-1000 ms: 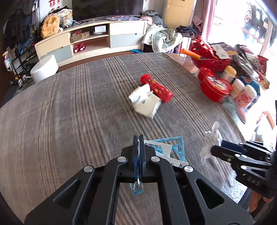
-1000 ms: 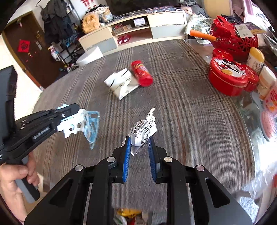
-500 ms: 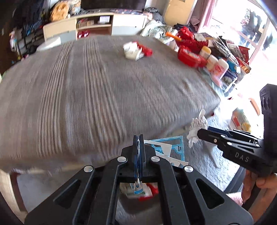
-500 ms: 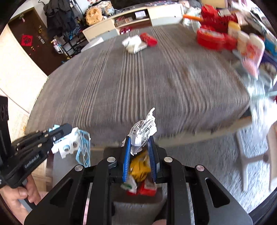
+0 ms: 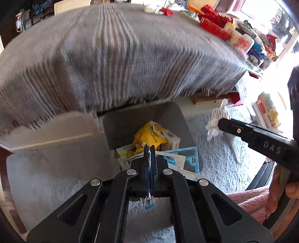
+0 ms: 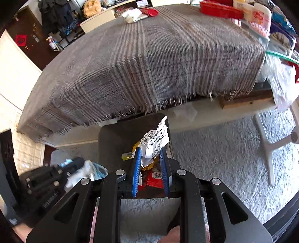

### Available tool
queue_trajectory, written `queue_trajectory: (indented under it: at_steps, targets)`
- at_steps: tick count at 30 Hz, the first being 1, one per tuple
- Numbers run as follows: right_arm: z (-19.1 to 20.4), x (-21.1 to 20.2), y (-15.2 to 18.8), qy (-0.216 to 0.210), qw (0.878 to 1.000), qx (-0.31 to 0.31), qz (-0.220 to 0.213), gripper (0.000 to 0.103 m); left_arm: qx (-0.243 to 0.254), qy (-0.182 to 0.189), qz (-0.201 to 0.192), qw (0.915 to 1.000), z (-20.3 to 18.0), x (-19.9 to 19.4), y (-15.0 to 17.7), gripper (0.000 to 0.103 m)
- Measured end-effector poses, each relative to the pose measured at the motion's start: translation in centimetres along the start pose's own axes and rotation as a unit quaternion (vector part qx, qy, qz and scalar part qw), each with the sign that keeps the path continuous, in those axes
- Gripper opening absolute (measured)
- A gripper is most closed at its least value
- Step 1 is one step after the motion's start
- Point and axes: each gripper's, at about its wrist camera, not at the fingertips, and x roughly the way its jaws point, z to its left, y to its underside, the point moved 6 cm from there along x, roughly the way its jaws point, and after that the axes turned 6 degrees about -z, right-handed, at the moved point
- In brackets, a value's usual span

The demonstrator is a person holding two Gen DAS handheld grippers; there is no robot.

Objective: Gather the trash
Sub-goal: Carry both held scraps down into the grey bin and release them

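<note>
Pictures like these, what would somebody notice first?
Probably the grey bin on the floor by the table, with yellow trash inside. Right above it, the right gripper pinches a crumpled receipt, and the left gripper is clamped on a blue and white packet.

I'm in a lived-in home: plaid-covered table [image 6: 142, 61], shaggy carpet [image 6: 214, 149], cluttered TV cabinet [image 6: 104, 16], hanging clothes [image 6: 54, 15]

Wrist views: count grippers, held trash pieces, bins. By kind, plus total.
Grippers: 2 (left gripper, right gripper)
Held trash: 2 (blue-and-white packaging, crumpled receipt)
Bins: 1 (grey bin)
Total: 5
</note>
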Motion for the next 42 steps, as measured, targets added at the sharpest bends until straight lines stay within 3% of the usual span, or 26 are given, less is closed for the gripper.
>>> queue_trajectory:
  at_steps: [7,11,12,16,22,24,26,30,33,35,37,39,42]
  targets:
    - [0.5,3.7,-0.1,-0.008,1.000,0.004,0.011,0.022,0.015,-0.003,-0.007,0.9999,-0.2,4.7,0.8,0.000]
    - [1.4,5.6,-0.1,-0.014,0.999,0.002,0.032,0.022,0.020,-0.006,0.010,0.9997,-0.3,6.3,1.1,0.005]
    - [1.6,6.0,-0.2,-0.016,0.999,0.001,0.035,0.022,0.021,-0.006,0.009,0.9997,-0.4,6.4,1.0,0.008]
    - [1.5,6.4,-0.7,-0.013,0.999,0.004,0.038,0.024,0.017,-0.018,-0.005,0.9997,-0.2,6.0,0.2,0.047]
    - [0.7,7.1,-0.8,-0.007,0.999,0.016,0.048,0.025,0.026,-0.032,0.002,0.9992,0.9,5.5,0.4,0.053]
    - [0.6,7.1,-0.8,-0.008,0.999,0.019,0.049,0.030,0.029,-0.036,0.008,0.9989,1.4,5.4,1.1,0.055]
    - [0.9,7.0,-0.8,-0.015,0.999,0.018,0.046,0.043,0.020,-0.030,0.016,0.9992,1.9,5.4,1.7,0.058]
    - [1.9,6.8,-0.7,-0.030,0.998,0.014,0.048,0.050,0.000,-0.026,0.024,0.9994,3.1,5.1,2.1,0.060]
    - [1.8,6.3,-0.9,-0.032,0.998,0.020,0.041,0.063,-0.006,-0.029,0.018,0.9994,3.6,4.5,2.1,0.066]
    - [0.7,5.4,-1.4,-0.010,0.999,0.030,0.020,0.083,-0.012,-0.027,0.016,0.9994,3.8,4.0,1.9,0.069]
    - [-0.3,4.2,-2.1,0.003,0.999,0.047,-0.003,0.093,-0.021,-0.016,0.014,0.9996,3.6,3.3,1.4,0.079]
    - [-0.9,2.1,-3.1,0.005,0.998,0.056,-0.030,0.093,-0.015,-0.010,0.011,0.9998,3.6,2.3,0.4,0.087]
    - [-1.0,-1.3,-5.7,-0.006,0.997,0.043,-0.071,0.099,0.001,-0.002,0.011,0.9999,2.7,1.1,-1.5,0.088]
